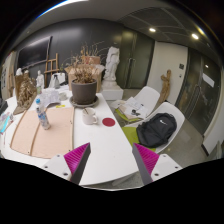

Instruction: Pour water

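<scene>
A clear plastic water bottle point(42, 113) with a blue cap stands upright on a beige mat point(45, 135) on the white table point(100, 150), far beyond and left of my fingers. A small red cup or dish point(108, 122) rests on the table ahead, right of the mat. My gripper point(111, 160) hovers high above the table's near corner. Its magenta pads point(76, 157) stand wide apart, open, with nothing between them.
A large potted plant point(84, 88) with dry branches stands at the table's far end. A white chair point(158, 120) holding a black backpack point(156, 130) sits to the right. White busts point(111, 68) and an easel stand at the back.
</scene>
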A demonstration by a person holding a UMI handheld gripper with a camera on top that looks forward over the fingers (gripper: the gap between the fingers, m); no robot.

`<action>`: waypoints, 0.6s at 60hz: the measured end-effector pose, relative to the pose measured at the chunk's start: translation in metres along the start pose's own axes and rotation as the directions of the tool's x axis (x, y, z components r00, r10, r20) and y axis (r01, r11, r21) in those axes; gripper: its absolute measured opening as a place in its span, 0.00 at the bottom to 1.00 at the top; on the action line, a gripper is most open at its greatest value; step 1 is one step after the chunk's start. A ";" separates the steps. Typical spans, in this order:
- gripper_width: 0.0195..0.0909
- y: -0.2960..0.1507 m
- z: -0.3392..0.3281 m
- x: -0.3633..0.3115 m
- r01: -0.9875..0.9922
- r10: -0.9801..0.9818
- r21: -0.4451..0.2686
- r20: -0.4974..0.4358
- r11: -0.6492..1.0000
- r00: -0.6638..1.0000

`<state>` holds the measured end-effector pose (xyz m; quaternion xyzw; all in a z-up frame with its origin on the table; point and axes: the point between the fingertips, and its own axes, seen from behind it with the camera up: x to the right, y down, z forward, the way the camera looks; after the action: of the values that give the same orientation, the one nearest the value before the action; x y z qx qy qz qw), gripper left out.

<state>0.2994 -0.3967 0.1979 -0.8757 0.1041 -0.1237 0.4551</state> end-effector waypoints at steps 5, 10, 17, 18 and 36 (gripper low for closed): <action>0.93 0.001 0.004 -0.025 0.016 -0.016 -0.002 0.040 1.000 0.999; 0.93 0.004 0.010 -0.056 0.044 -0.043 -0.008 0.089 0.999 0.995; 0.93 0.008 0.021 -0.134 0.078 -0.076 -0.006 0.167 0.997 0.983; 0.93 0.009 0.023 -0.145 0.082 -0.081 -0.003 0.180 0.997 0.980; 0.93 -0.023 0.099 -0.332 0.075 -0.119 0.150 0.316 0.986 0.941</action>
<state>0.0167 -0.2096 0.1214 -0.8552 -0.0240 -0.0071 0.5177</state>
